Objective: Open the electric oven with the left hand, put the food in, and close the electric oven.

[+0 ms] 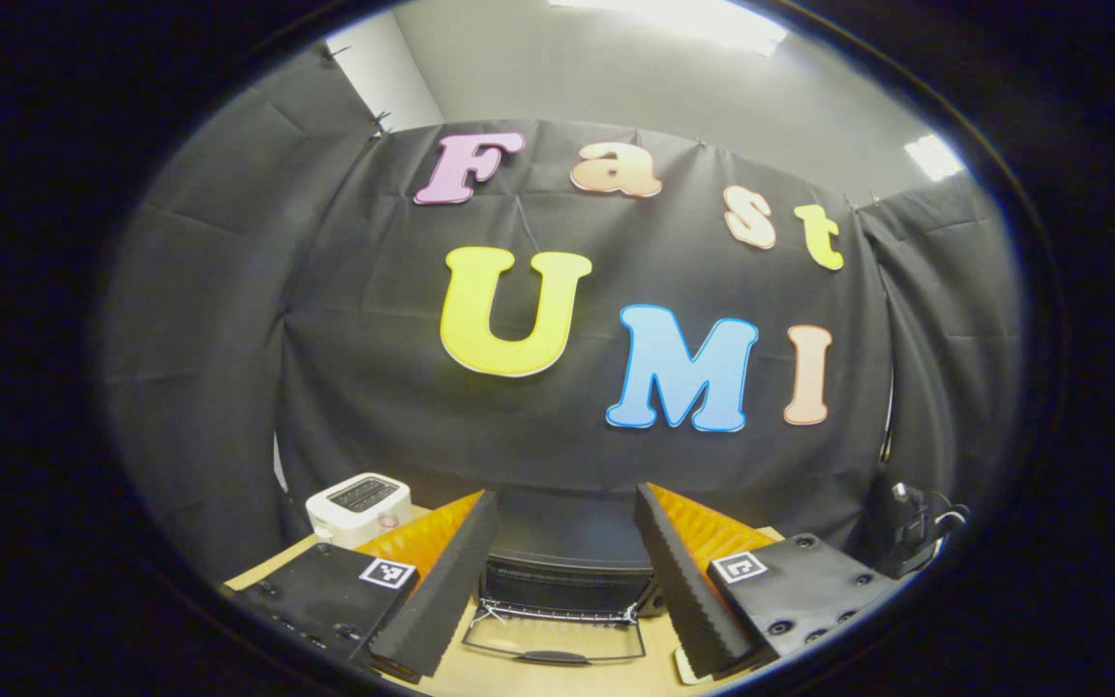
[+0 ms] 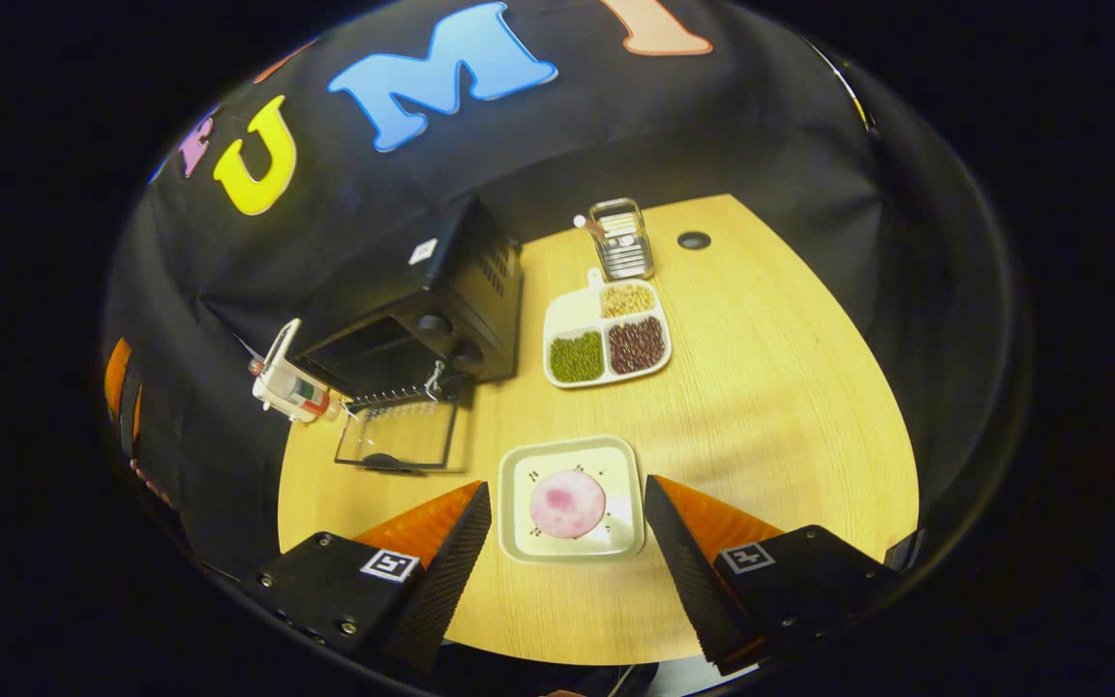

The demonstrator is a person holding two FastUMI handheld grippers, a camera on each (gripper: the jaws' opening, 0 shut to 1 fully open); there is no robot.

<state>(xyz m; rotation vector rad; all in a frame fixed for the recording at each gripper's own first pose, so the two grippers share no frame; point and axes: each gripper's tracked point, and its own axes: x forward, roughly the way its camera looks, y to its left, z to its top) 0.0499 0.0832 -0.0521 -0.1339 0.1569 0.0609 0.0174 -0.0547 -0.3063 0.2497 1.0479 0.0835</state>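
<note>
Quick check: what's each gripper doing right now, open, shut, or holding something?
Left gripper: open, empty, facing the oven's lowered door.
Right gripper: open, empty, fingers either side of the food plate.

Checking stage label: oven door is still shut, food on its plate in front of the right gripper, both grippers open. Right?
Not quite: the oven door is already down and open, as the right gripper view shows. The rest holds: the food sits on its plate ahead of the right gripper, and the left gripper is open too.
</note>
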